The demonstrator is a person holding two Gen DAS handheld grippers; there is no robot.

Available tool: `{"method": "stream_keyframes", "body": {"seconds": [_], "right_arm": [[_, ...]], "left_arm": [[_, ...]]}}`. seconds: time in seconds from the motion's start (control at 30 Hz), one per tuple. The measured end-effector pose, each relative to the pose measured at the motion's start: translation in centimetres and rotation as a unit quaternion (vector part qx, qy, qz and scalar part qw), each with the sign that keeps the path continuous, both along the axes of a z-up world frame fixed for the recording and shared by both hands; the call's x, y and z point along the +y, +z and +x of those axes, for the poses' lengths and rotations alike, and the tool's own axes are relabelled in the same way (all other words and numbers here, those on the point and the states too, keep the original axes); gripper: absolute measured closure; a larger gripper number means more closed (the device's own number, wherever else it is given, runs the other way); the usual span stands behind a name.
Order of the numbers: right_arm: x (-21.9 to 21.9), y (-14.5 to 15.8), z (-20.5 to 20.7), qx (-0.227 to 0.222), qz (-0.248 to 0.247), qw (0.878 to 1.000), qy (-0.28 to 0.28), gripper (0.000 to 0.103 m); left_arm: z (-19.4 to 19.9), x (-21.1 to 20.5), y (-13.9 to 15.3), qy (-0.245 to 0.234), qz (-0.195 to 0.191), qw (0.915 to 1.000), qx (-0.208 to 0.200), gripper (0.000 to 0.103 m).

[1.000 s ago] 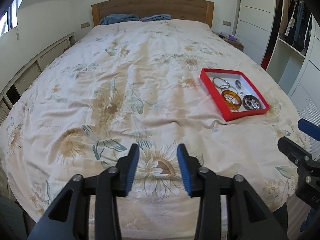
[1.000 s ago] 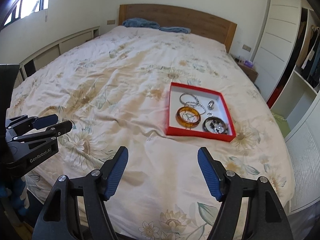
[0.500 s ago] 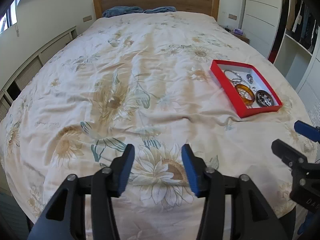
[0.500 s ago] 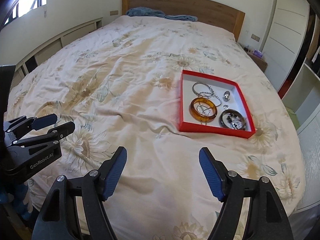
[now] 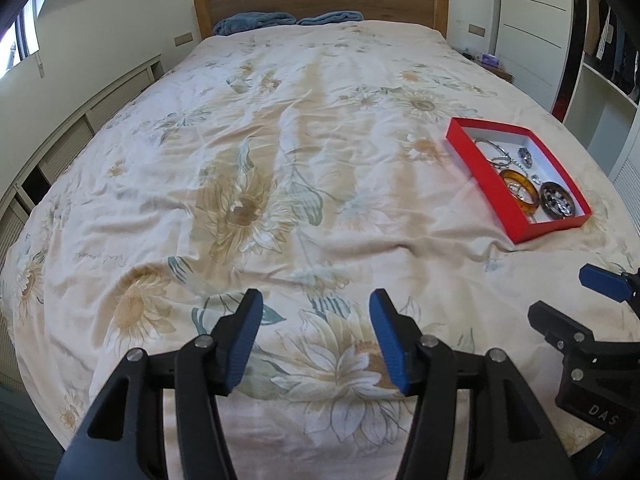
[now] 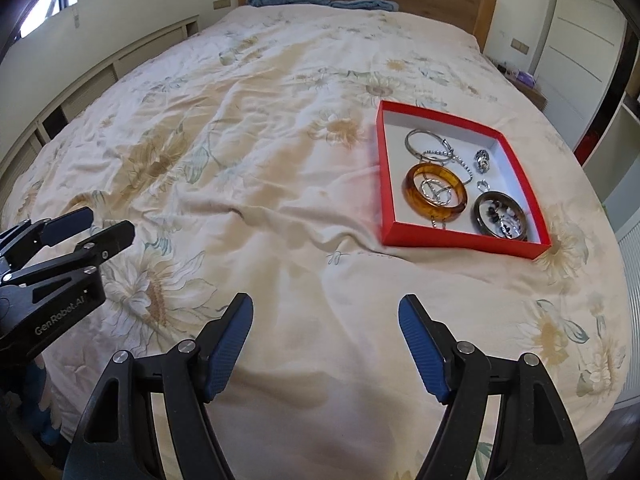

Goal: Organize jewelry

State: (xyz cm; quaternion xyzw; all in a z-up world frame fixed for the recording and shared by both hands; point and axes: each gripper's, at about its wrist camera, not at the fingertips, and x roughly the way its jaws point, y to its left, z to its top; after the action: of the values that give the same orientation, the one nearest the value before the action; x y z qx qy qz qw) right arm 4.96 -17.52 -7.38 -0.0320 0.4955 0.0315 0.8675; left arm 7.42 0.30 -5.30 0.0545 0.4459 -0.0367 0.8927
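Where bedspread (image 6: 280, 140) spreads, one red tray (image 6: 387, 184), three bangles (image 6: 435, 192)

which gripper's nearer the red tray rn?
Right. The right gripper hovers over the bedspread just short of the red tray, open and empty. The left gripper, jaws opening and empty, sits farther off, beyond the right one on the side away from the tray.

L gripper (image 5: 316, 340) jaws opening, nothing between. R gripper (image 6: 326, 340) jaws wide apart, empty. Both point down, side by side.
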Motion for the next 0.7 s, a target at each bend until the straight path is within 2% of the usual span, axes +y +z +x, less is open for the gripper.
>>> {"method": "stream_keyframes", "body": {"seconds": [0.7], "right_arm": [[-0.1,-1.7,2.6,0.001,-0.001,1.000,-0.008,0.026]], "left_arm": [[2.6,-0.5,-1.8,-0.007,-0.008,0.9998,0.016,0.049]]}}
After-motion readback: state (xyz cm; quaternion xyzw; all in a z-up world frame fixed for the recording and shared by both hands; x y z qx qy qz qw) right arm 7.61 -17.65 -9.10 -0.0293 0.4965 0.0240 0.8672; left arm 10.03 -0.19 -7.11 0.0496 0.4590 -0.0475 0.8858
